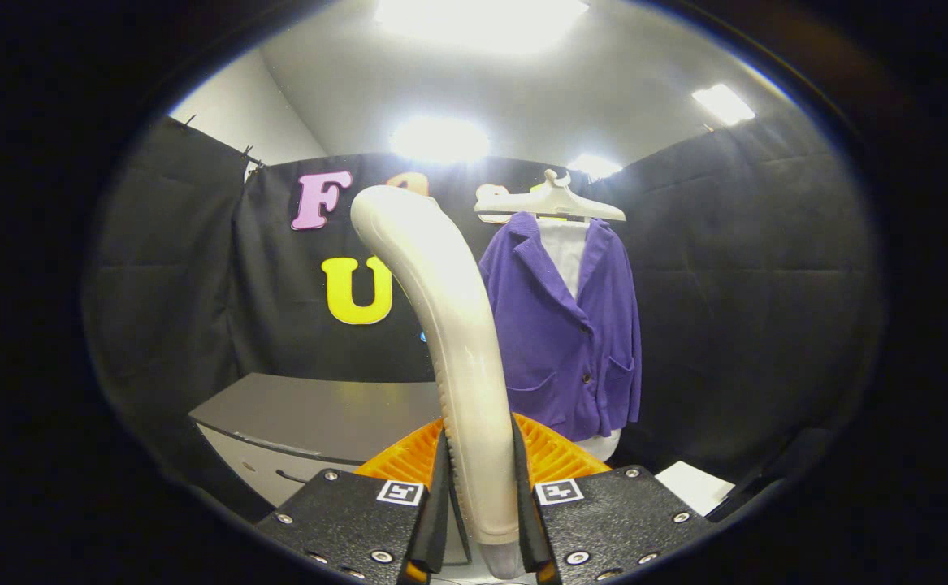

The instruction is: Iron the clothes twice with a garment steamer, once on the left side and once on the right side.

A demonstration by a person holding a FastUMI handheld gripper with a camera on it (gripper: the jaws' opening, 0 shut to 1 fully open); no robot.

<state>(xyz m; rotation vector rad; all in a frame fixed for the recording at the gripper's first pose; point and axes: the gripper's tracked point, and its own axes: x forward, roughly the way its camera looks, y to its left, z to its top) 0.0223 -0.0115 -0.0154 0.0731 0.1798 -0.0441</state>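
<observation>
A cream garment steamer (449, 325) stands upright between my fingers, its handle pressed from both sides and its curved head rising up and left. My gripper (480, 487) is shut on that handle. Beyond it, a little to the right, a purple jacket (571, 333) over a white shirt (564, 248) hangs on a white hanger (551, 203) against the black cloth wall. The steamer head is apart from the jacket, nearer to me.
A grey cabinet top (319, 414) lies to the left below the steamer. A white object (689, 485) sits low at the right. Black cloth walls close the booth on three sides.
</observation>
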